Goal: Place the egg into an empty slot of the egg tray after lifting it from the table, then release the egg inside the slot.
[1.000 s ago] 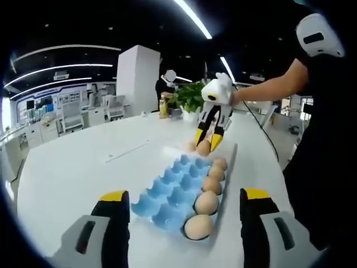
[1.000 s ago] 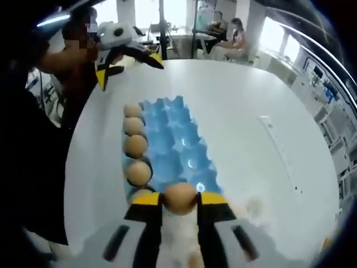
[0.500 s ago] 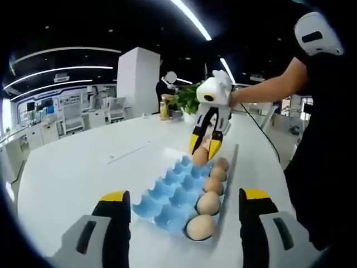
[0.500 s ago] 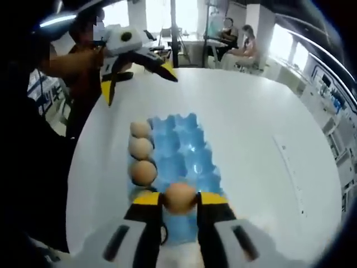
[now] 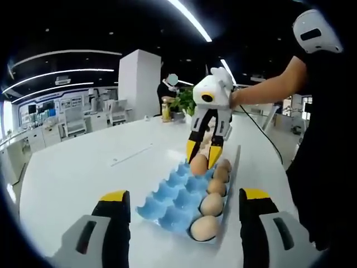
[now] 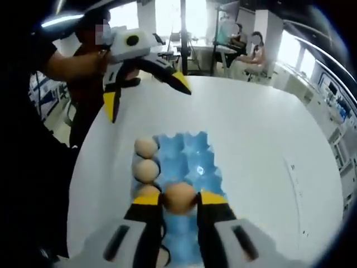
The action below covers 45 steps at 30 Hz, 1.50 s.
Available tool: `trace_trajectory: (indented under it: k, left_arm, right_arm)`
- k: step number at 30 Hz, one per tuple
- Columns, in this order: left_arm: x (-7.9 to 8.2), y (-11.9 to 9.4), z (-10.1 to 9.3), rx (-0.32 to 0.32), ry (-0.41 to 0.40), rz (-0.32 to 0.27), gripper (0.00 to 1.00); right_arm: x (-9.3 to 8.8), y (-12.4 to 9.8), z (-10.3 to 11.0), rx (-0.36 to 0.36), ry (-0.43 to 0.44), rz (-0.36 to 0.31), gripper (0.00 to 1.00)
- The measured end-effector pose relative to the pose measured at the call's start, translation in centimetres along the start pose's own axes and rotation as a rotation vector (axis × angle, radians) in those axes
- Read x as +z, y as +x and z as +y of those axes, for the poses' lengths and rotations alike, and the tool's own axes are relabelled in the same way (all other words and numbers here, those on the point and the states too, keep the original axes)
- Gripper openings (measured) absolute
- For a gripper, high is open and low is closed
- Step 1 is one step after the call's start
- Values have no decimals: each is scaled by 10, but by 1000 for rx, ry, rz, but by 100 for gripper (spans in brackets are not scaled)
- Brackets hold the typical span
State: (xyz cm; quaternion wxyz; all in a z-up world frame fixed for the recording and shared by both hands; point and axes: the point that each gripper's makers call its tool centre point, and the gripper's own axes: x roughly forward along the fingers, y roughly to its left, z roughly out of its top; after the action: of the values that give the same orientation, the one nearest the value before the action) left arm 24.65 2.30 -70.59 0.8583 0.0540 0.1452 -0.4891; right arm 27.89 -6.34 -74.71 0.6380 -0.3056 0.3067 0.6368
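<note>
Above the blue egg tray [image 5: 181, 195], your right gripper [image 6: 178, 199] holds the egg [image 6: 179, 197] clamped between its two yellow-tipped jaws. The lift from the table is done; placement and release are not. In the left gripper view, the egg [image 5: 199, 164] hangs just over the far end of the tray, beside the filled row, and you cannot tell whether it touches a slot yet.

Your left gripper [image 5: 181, 215] has its jaws spread wide and holds nothing; it hovers off the near end of the tray. In the right gripper view, the same left gripper [image 6: 148, 92] hangs above the tabletop beyond the tray, jaws apart.

Tray contents, as seen in the left gripper view:
- One row along the tray's right-hand edge carries four eggs [image 5: 213, 204], from the near corner to the far end.
- The remaining blue slots to the left of that row are empty.

The tray rests on the white tabletop [image 5: 72, 178], closer to the edge where you stand than to the opposite edge.

Remaining steps, by judgement: lower the egg into the empty slot below it, next to the filled row, then open the right jaws only once the egg sits in the cup.
</note>
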Motion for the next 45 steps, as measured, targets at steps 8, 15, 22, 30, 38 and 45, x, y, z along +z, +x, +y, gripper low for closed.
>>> trace_trajectory:
  k: [8, 15, 22, 30, 38, 45]
  left_arm:
    - [-1, -2, 1, 2, -3, -2, 79]
    - [0, -4, 5, 22, -2, -12, 80]
    - [-1, -3, 3, 13, -2, -11, 78]
    - [-2, -3, 4, 16, -2, -14, 77]
    - [-4, -3, 4, 16, 2, -7, 77]
    - [-5, -4, 5, 18, -3, -8, 77]
  right_arm:
    - [16, 14, 6, 29, -20, -18, 23]
    - [26, 23, 9, 47, -31, -27, 23]
    - [33, 30, 11, 62, -39, -36, 23]
    - [43, 40, 14, 72, -57, -46, 23]
    - [55, 51, 15, 87, -67, -59, 23]
    - [60, 60, 16, 95, -70, -62, 23]
